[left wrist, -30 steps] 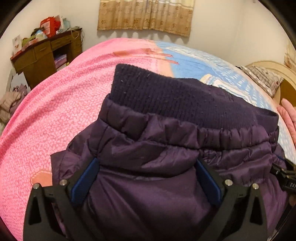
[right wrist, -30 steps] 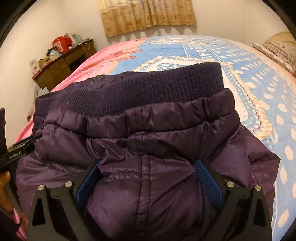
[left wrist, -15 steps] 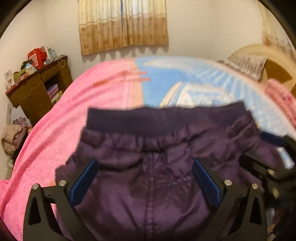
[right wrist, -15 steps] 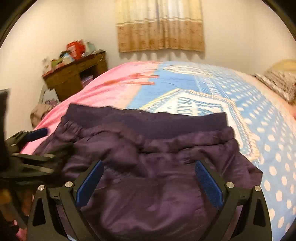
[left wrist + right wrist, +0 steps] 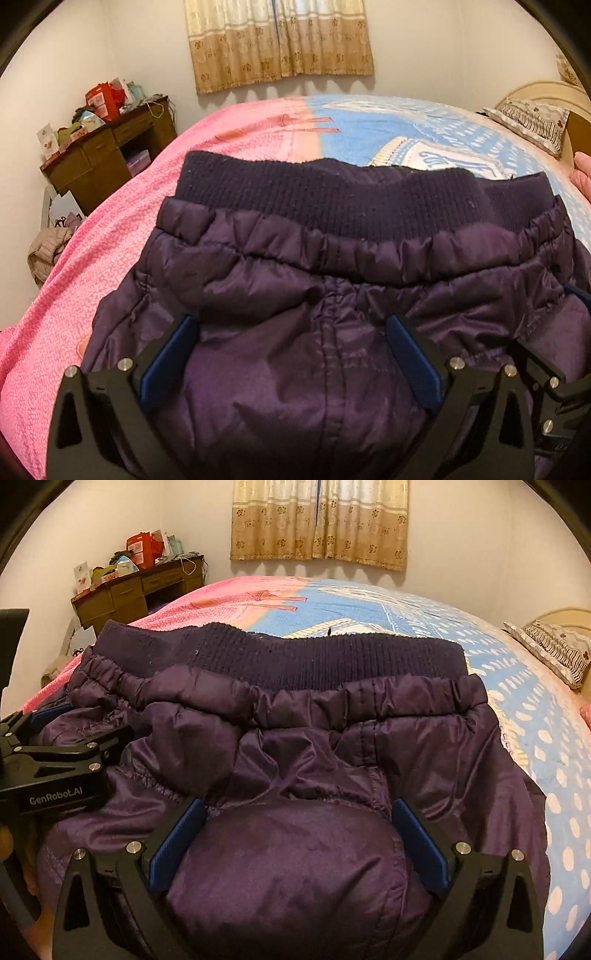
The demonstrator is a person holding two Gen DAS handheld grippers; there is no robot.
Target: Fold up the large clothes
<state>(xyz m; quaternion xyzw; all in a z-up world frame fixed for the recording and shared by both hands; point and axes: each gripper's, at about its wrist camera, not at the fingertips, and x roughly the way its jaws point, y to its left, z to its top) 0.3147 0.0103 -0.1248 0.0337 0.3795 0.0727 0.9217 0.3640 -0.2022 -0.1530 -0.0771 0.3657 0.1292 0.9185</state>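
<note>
Pale walls and a beige patterned curtain [image 5: 319,520] stand behind a large bed [image 5: 229,155] whose cover is pink on one side and blue with white dots on the other. Nearest the camera, the left gripper [image 5: 291,354] has its two blue-padded fingers [image 5: 168,360] spread wide apart, and the bulk of a dark purple padded jacket [image 5: 332,295] fills the space between them; the fabric presses against both pads. The right gripper [image 5: 297,836] is spread in the same way, with a rounded bulge of the same jacket sitting between its blue pads [image 5: 421,843]. In the right wrist view the left gripper comes in from the left edge, and white writing on its black body reads "GenRobot.AI". The jacket lies bunched on the bed, with its navy ribbed knit band [image 5: 317,657] at the far edge and a gathered elastic seam just under it. Farther out, a brown wooden desk [image 5: 136,590] stands against the wall to the left, with red boxes and small cards on top; their print is too small to read. A patterned pillow [image 5: 557,650] lies at the right edge of the bed.
</note>
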